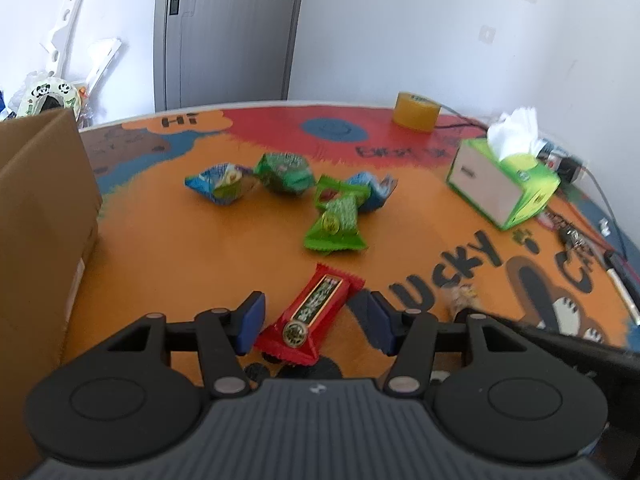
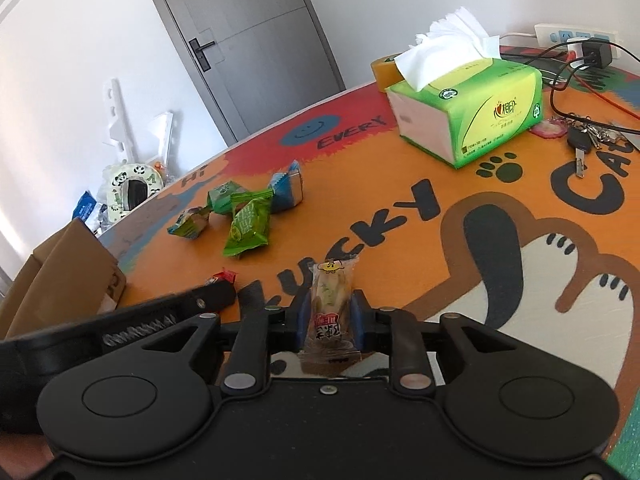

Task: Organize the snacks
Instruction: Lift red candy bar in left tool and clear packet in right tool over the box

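A red snack bar lies flat on the orange patterned table between the blue pads of my left gripper, which stands open around it; the left pad sits at the wrapper's edge. In the right wrist view a clear-wrapped snack is pinched between the pads of my right gripper, its far end pointing out over the table. Several loose snacks lie further back: a green pack, a blue pack, and another green one.
A cardboard box stands at the left table edge. A green tissue box, a yellow tape roll, keys and cables occupy the right side. A grey door is behind the table.
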Motion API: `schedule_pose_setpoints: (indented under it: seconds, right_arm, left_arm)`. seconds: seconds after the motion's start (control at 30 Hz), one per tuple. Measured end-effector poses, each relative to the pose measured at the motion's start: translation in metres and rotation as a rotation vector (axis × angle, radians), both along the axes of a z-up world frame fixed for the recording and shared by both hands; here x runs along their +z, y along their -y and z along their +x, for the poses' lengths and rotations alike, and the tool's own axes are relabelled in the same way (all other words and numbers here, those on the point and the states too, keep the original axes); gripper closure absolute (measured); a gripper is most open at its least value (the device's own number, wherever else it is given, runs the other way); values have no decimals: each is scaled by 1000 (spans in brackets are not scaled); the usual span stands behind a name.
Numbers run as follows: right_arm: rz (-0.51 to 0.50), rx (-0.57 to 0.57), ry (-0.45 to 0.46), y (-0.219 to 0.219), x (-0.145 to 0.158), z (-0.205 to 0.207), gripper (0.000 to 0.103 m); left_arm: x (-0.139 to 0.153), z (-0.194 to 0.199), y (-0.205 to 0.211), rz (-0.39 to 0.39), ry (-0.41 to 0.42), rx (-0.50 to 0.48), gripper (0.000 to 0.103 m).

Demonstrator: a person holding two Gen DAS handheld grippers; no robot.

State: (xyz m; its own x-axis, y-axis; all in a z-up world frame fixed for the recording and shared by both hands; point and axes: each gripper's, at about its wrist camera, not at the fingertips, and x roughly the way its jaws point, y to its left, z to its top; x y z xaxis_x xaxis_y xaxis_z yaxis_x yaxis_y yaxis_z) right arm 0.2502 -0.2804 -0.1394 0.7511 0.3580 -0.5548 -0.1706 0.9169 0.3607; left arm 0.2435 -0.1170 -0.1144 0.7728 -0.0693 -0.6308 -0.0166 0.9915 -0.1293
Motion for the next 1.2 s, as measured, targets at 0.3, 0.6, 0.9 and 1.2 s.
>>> schedule_pose_setpoints:
  seconds: [0.3, 0.6, 0.9, 1.2]
  right_arm:
    - [-50, 19, 22, -12, 1, 0, 74]
    - [-16, 32, 39, -15, 12, -16, 84]
    - [15, 45, 106, -28, 40, -31, 84]
    - [43, 86, 168, -51, 65, -44, 84]
  left_arm:
    - [1, -2, -5, 9, 1, 1, 85]
    - [22, -25, -13, -27, 46, -6, 85]
    - [54, -48, -34, -46, 121, 23, 85]
    - [81, -69, -63, -54, 183, 64, 85]
